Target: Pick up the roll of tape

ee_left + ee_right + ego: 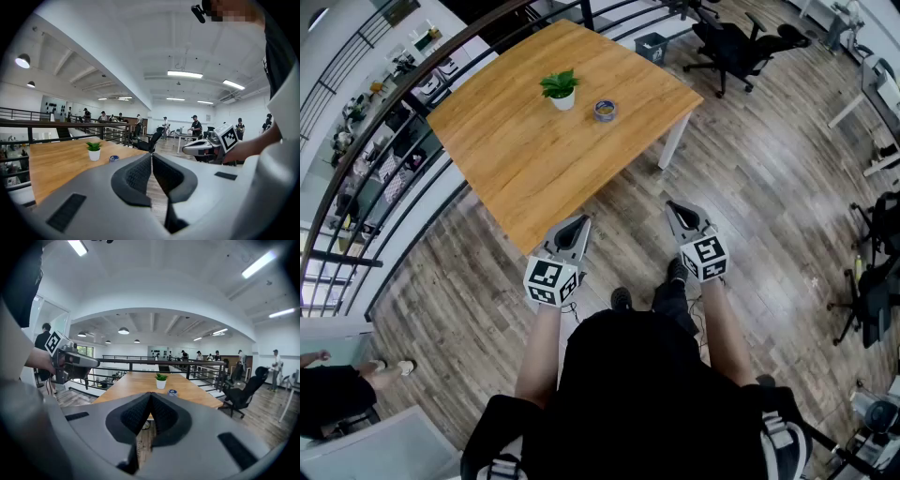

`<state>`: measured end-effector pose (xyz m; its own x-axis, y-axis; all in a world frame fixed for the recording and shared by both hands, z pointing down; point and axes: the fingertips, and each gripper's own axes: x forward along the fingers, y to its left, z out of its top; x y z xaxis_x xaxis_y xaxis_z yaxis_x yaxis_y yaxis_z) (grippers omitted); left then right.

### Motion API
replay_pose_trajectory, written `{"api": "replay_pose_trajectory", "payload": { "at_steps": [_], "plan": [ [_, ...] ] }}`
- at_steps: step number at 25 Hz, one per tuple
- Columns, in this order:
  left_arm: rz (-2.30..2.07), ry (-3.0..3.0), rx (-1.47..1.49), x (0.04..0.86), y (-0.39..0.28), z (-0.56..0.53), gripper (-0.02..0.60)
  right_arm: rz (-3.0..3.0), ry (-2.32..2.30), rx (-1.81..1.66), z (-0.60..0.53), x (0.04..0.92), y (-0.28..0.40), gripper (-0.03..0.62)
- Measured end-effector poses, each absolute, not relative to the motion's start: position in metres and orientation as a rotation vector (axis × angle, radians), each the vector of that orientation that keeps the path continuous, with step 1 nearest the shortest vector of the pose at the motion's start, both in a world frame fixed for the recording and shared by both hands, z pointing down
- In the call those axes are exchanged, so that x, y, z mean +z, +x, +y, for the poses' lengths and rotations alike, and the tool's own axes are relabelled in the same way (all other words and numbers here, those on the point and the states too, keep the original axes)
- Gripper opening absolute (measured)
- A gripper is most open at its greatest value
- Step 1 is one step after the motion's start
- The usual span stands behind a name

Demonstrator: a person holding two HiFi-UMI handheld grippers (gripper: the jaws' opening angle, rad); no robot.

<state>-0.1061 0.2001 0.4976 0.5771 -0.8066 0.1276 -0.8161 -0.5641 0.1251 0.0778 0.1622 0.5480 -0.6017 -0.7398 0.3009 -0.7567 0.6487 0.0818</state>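
The roll of tape [605, 110], small and blue-rimmed, lies flat on the wooden table [525, 159] beside a potted plant [561, 89]. It also shows as a small disc [114, 158] in the left gripper view and as the same disc [172, 392] in the right gripper view, far beyond the jaws. My left gripper [575, 224] is shut and empty at the table's near edge. My right gripper [675, 207] is shut and empty over the floor, right of the table's near corner. Both are well short of the tape.
A black railing [384, 141] runs along the table's left side. A black office chair [736, 47] stands on the wood floor beyond the table's right corner. More chairs and desks [877, 84] stand at the right. Several people [197, 127] stand far off.
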Motion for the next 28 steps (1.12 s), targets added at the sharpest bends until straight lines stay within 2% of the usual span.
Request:
{"api": "replay_pose_trajectory", "payload": {
  "at_steps": [28],
  "plan": [
    [-1.347,2.635,0.096,0.505,-0.12,0.196,0.026,-2.546,1.202,0.146,0.166,0.564,0.068,0.007]
  ]
}}
